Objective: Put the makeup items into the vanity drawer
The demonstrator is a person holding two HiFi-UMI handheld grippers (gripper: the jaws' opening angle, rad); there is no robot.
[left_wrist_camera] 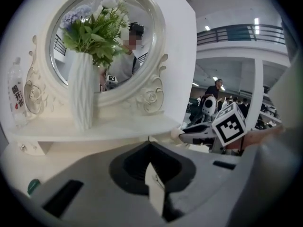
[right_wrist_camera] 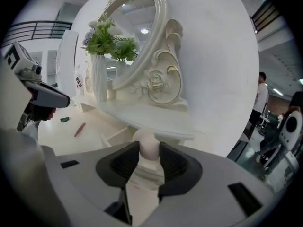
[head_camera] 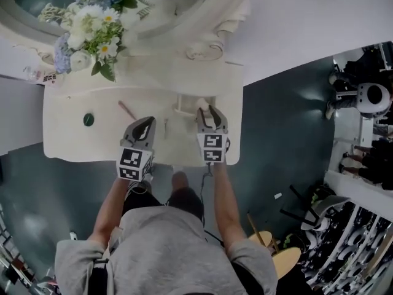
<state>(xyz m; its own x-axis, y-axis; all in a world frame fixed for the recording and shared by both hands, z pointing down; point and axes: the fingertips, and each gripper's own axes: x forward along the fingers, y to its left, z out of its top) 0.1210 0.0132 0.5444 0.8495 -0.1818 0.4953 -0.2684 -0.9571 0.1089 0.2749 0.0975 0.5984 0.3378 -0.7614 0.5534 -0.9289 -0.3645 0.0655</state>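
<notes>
Wall (head_camera: 307,17): white, plain, directly behind the vanity.
Floor (head_camera: 282,134): dark grey-blue, glossy; pale glare patch (head_camera: 310,94) to the right of the vanity.
Vanity (head_camera: 67,134): white, set against the wall; flat worktop with a raised shelf (left_wrist_camera: 118,126) along the back.
Mirror (right_wrist_camera: 161,32): oval, in a white carved frame with rose scrollwork, stood on the shelf.
Balcony (left_wrist_camera: 246,32): upper level with a dark railing, across the hall.
Pillar (left_wrist_camera: 258,89): white, under the balcony.
Light: ceiling strip lamps (left_wrist_camera: 255,21) were lit; room evenly bright.
Stools (head_camera: 288,262): two round tan tops on the floor, detail unclear.
</notes>
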